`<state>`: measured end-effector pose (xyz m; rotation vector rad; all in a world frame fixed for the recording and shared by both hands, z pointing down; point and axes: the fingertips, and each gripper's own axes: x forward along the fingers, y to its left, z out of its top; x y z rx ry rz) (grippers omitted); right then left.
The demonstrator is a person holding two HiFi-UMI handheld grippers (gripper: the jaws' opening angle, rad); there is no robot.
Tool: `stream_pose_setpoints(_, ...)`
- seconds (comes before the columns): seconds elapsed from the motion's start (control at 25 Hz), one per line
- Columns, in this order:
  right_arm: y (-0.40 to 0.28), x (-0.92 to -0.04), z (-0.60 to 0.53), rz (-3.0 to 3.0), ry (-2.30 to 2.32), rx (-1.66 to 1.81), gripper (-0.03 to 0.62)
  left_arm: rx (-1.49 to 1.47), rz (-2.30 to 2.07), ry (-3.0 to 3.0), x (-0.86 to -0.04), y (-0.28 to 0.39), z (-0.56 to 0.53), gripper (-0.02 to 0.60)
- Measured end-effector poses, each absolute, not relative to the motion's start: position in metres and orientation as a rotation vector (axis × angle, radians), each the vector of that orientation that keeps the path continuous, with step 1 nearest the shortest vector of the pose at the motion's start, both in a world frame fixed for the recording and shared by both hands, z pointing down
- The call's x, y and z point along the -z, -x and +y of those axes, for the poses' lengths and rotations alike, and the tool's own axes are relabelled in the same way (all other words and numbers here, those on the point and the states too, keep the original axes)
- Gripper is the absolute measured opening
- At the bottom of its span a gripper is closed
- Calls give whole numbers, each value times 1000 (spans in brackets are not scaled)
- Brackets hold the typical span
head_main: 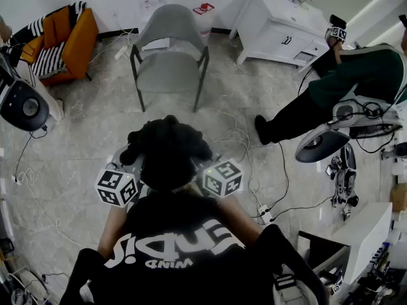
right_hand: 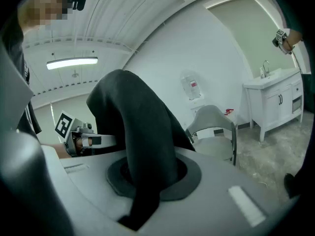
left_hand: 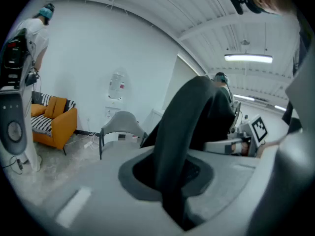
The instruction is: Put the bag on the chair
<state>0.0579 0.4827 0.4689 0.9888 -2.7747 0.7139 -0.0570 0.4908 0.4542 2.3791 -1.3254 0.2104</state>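
A black bag (head_main: 166, 151) hangs between my two grippers, above the floor and a short way in front of the grey chair (head_main: 170, 56). My left gripper (head_main: 127, 165) is shut on a black strap of the bag (left_hand: 189, 132), which rises out from between its grey jaws. My right gripper (head_main: 206, 168) is shut on another black strap (right_hand: 142, 141) in the same way. The fingertips of both are hidden by the fabric. The chair (left_hand: 120, 124) stands empty ahead, its seat facing me, also in the right gripper view (right_hand: 214, 129).
An orange armchair (head_main: 63, 43) stands at the back left, a white cabinet (head_main: 280, 27) at the back right. Another person (head_main: 356, 81) sits at the right. Cables (head_main: 238, 138) and a power strip (head_main: 264, 215) lie on the floor. A round lamp head (head_main: 22, 107) is at the left.
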Motion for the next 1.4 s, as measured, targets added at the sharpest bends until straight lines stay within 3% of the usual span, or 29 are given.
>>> stream_pose_setpoints(0.72, -24, -475, 452, -2730, -1100, -783, 34, -191, -1166, -2404, -460, 93, 452, 43)
stream_pose_setpoints(1.4, -2, -485, 327, -2722, -1144, -867, 34, -210, -1156, -2375, -468, 112, 326, 43)
